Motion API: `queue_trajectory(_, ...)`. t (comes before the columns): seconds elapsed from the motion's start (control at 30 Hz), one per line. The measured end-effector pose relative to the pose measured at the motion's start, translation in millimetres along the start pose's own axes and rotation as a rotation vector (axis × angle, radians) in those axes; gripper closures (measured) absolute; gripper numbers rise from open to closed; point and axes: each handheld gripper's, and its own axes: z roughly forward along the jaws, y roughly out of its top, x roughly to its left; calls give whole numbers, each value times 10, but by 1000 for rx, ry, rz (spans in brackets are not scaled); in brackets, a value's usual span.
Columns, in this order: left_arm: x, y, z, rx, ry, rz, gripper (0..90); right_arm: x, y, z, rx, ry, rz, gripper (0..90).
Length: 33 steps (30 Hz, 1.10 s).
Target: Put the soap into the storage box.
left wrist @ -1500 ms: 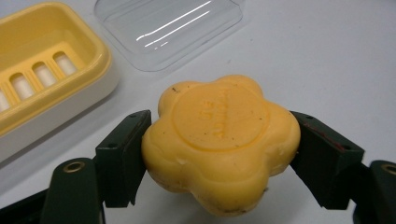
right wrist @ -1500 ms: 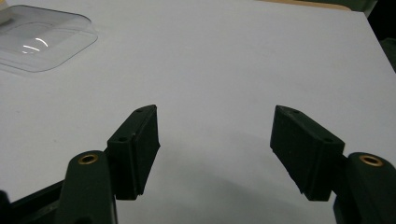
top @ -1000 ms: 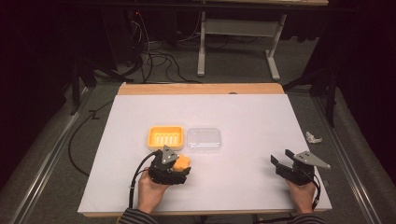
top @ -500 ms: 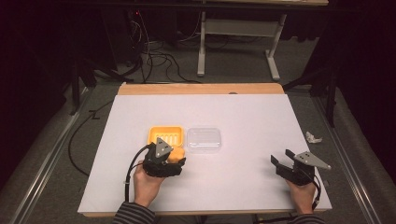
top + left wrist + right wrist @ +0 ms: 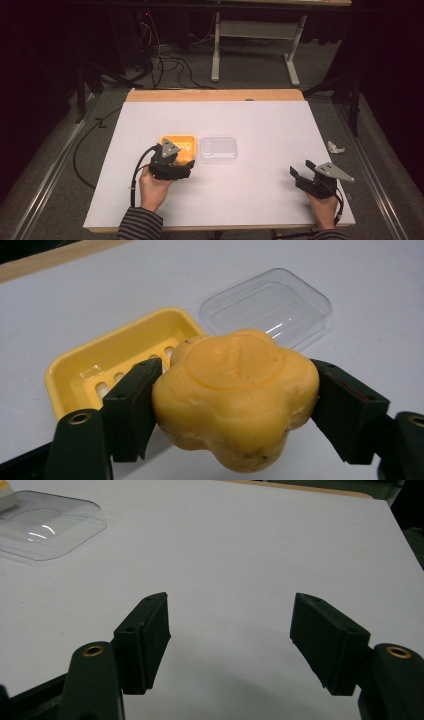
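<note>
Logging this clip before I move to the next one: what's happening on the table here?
A person holds a tool in each hand. The left tool is shut on a yellow-orange flower-shaped soap bar, carried just short of the yellow slotted plastic soap dish. The dish's clear plastic lid lies beside it on the white table. The right tool is open and holds nothing, off at the table's right side.

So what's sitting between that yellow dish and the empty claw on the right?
In the high view, the clear lid lies beside the yellow dish; from there to the right gripper is bare white table.
</note>
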Motion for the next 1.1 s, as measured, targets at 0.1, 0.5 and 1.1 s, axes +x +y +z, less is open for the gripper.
queue_trajectory(0.1,31,26,-6,-3,10,-2,261,1,0,0,1,0,-2,327)
queue_trajectory(0.5,178,112,11,2,21,-29,261,0,0,1,1,2,-1,330)
queue_trajectory(1.1,380,185,76,4,53,-98,261,-4,2,5,5,8,-3,330)
